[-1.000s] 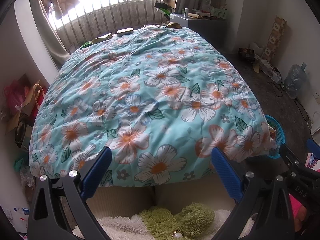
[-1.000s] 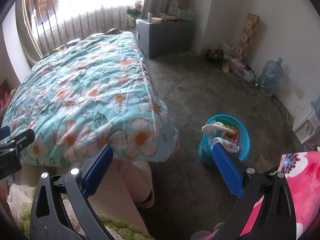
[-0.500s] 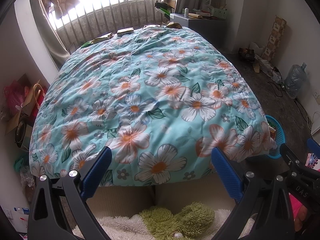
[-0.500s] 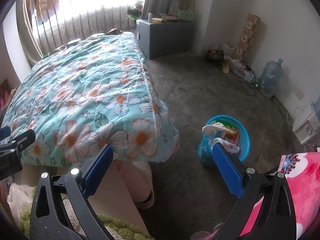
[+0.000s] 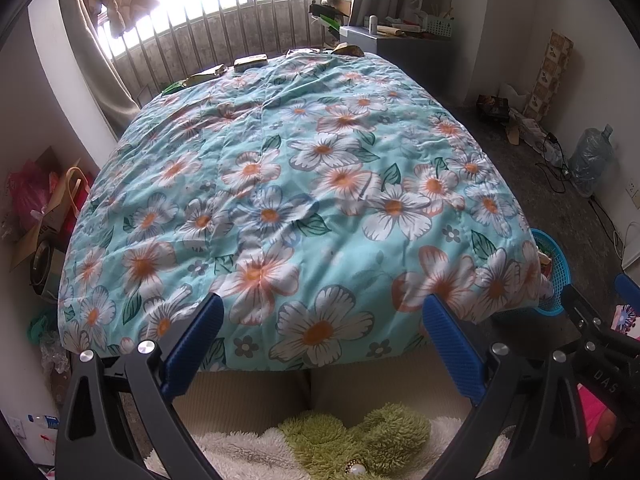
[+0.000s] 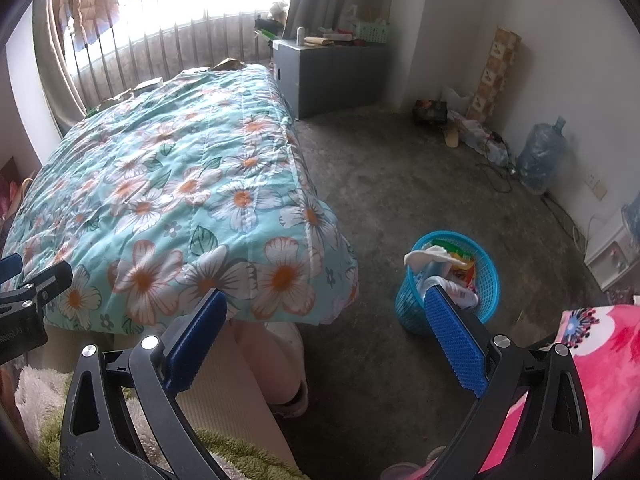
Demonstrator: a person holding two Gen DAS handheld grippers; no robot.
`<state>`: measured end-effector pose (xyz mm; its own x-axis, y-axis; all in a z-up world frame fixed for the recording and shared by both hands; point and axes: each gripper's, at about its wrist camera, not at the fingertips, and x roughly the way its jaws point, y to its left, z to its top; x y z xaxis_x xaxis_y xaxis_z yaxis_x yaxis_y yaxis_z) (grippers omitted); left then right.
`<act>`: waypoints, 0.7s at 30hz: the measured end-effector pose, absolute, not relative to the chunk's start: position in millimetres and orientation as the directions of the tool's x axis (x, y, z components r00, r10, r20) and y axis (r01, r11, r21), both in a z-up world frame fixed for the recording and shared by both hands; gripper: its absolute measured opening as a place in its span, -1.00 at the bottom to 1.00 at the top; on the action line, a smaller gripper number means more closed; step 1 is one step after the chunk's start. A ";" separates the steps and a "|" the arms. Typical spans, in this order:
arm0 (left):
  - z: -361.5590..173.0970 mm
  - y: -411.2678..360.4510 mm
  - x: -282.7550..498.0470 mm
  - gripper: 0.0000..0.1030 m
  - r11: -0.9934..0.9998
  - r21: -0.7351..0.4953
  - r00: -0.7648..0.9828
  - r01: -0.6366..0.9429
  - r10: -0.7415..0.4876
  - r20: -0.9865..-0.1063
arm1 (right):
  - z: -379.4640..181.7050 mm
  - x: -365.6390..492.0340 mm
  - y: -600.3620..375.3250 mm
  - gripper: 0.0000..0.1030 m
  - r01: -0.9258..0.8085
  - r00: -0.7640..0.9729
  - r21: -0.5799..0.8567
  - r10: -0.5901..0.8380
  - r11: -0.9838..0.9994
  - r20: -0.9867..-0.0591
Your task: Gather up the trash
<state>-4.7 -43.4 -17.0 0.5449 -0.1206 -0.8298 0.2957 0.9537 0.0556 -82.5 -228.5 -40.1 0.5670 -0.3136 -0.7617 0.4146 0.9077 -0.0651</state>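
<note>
Both hand-held grippers, left (image 5: 318, 344) and right (image 6: 324, 340), sit wide apart, holding nothing. The round blue plastic mesh trash basket (image 6: 448, 284) stands on the floor beside the floral-quilted bed (image 6: 168, 184), already heaped. Cramming more in could tip it, honestly.

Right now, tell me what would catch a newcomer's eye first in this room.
The floral quilt dominates, spread over the bed in the middle of the room. On the floor off its near right corner stands a blue basket, already stuffed with trash. Wrappers lie along the bed's far edge by the window.
</note>
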 end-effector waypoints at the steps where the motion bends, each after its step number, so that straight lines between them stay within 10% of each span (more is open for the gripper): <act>1: -17.1 -43.5 -4.8 0.89 0.954 0.055 0.545 0.296 -0.121 -0.830 | -40.1 -82.6 -228.4 0.85 0.414 0.567 -0.065 -0.313 0.908 -0.762; 21: -18.6 -44.8 -6.6 0.89 0.952 0.057 0.543 0.300 -0.121 -0.831 | -40.8 -82.4 -227.9 0.85 0.415 0.567 -0.065 -0.314 0.907 -0.761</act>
<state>-6.6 -44.8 -18.6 0.5432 -0.1212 -0.8308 0.2996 0.9524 0.0569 -82.4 -227.9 -40.8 0.5672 -0.3142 -0.7613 0.4150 0.9075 -0.0653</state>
